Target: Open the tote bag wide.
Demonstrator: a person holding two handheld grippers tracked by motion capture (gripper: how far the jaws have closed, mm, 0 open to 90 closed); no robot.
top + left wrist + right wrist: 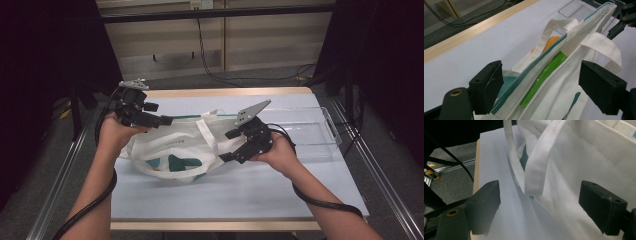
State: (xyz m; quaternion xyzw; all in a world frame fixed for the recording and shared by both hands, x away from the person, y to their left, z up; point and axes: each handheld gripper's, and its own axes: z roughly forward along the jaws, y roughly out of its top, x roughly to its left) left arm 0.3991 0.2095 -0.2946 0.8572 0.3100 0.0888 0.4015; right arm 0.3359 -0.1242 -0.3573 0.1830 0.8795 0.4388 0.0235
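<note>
Tote bag: a white cloth tote bag [170, 145] with teal trim and teal printing lies on its side at the middle of the table [280, 190], its mouth toward the far side and the right.
Bag contents: in the left gripper view the mouth gapes a little, and a bright green flat packet [544, 76] sits between the two cloth walls; an orange thing [551, 41] shows deeper in, past the teal hem (what it is cannot be told).
Handles: two white webbing handles [536, 162] hang loose at the bag's right end; in the right gripper view one loop droops down between the jaws without touching either.
Left gripper: the left gripper [150, 120] is held at the bag's far left corner, jaws spread wide. In its own view they straddle the bag's open edge; the left-hand pad lies against the teal hem, the other stands clear of the cloth, so nothing is clamped.
Right gripper: the right gripper [239, 145] is at the bag's right end by the handles, jaws parted wide, gripping nothing; the bag wall lies between them.
Clear bin: a transparent plastic tray [327, 135] stands at the far right of the table, just beyond the right hand [280, 152]; it looks bare inside.
Table: pale sheet on a wood-edged top.
</note>
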